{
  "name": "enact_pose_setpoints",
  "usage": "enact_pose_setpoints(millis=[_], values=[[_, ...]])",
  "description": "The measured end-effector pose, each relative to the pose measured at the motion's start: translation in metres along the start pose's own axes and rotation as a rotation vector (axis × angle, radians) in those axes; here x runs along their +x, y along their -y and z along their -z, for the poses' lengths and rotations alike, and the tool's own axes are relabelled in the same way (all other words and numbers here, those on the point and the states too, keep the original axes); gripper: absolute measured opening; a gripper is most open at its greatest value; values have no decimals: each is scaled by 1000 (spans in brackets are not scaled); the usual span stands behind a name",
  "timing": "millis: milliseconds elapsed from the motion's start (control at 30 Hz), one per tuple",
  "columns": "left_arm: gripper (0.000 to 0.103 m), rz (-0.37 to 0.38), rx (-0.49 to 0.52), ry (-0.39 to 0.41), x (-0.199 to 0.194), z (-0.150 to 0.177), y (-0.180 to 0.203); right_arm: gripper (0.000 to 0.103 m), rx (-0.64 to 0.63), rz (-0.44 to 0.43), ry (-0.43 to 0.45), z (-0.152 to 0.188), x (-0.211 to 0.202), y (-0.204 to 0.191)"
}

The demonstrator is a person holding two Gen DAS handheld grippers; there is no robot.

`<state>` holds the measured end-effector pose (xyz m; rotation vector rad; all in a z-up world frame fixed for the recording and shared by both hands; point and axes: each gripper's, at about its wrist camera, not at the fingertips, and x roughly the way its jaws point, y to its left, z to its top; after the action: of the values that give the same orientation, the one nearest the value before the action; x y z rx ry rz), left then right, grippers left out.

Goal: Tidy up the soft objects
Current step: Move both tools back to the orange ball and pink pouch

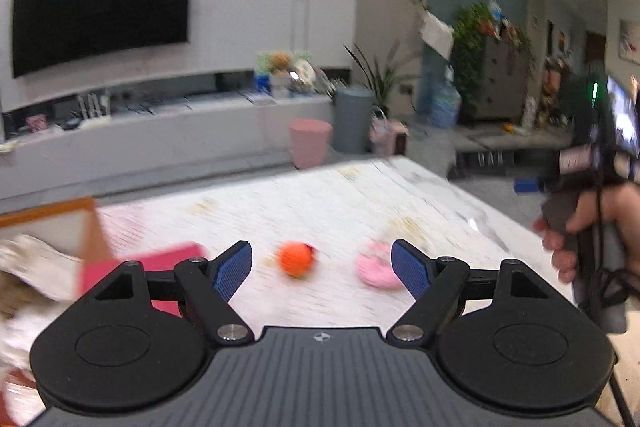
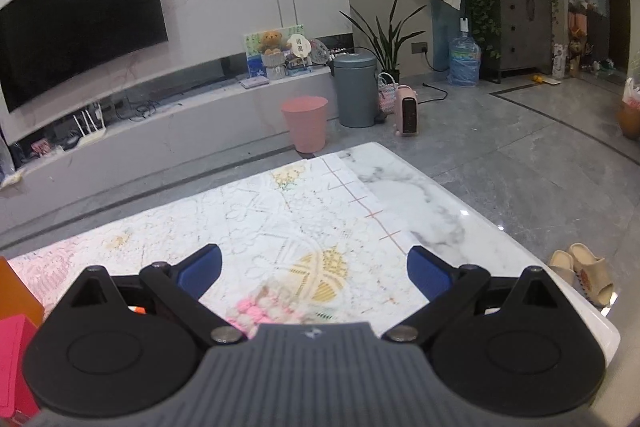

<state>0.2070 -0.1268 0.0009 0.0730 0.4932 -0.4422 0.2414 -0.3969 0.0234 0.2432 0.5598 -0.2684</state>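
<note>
The left gripper (image 1: 322, 269) is hovering above the table (image 1: 400, 195) with its blue fingers (image 1: 234, 269) spread wide and nothing between them. In the left wrist view, blurred by motion, an orange ball (image 1: 295, 259) is lying on the patterned cloth (image 1: 320, 203) at about twelve o'clock from that gap, slightly toward the left finger. A pink fluffy toy (image 1: 374, 269) is sitting at one o'clock, just beside the inner edge of the right finger and partly hidden by it. At nine o'clock a pink box (image 1: 160, 267) is standing behind the left finger, with an orange-rimmed box (image 1: 52, 219) and a crumpled pale cloth (image 1: 28, 263) farther out at the left edge. At three o'clock a hand (image 1: 588, 231) is gripping the handle of the other device.

The right gripper (image 2: 314, 271) is likewise standing wide open and holding nothing. In the right wrist view the pink fluffy toy (image 2: 264, 309) is lying at six o'clock, tucked against the gripper body and partly covered by it. The cloth (image 2: 280, 215) is covering most of the marble table (image 2: 420, 195); bare marble is showing at two o'clock. A sliver of orange (image 2: 138, 309) is peeking out beneath the left finger linkage; what it is I cannot tell.

Beyond the table edge, at twelve o'clock, a pink bin (image 2: 306, 123), a grey bin (image 2: 356, 89) and a small pink heater (image 2: 408, 111) are standing on the floor. Slippers (image 2: 580, 273) are lying at three o'clock.
</note>
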Motion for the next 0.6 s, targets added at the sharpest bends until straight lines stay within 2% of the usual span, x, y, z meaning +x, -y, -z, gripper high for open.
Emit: enact_pose_setpoints(millis=[167, 300, 400, 500, 600], values=[[93, -12, 118, -20, 47, 26, 46, 98, 44, -16, -74, 1, 11, 27], [93, -79, 182, 32, 83, 41, 62, 98, 53, 0, -142, 9, 23, 32], [93, -172, 139, 59, 107, 46, 57, 98, 75, 3, -180, 13, 32, 31], [93, -259, 53, 34, 139, 43, 47, 98, 95, -40, -184, 15, 32, 29], [93, -354, 40, 24, 163, 43, 42, 98, 92, -39, -194, 16, 35, 26]])
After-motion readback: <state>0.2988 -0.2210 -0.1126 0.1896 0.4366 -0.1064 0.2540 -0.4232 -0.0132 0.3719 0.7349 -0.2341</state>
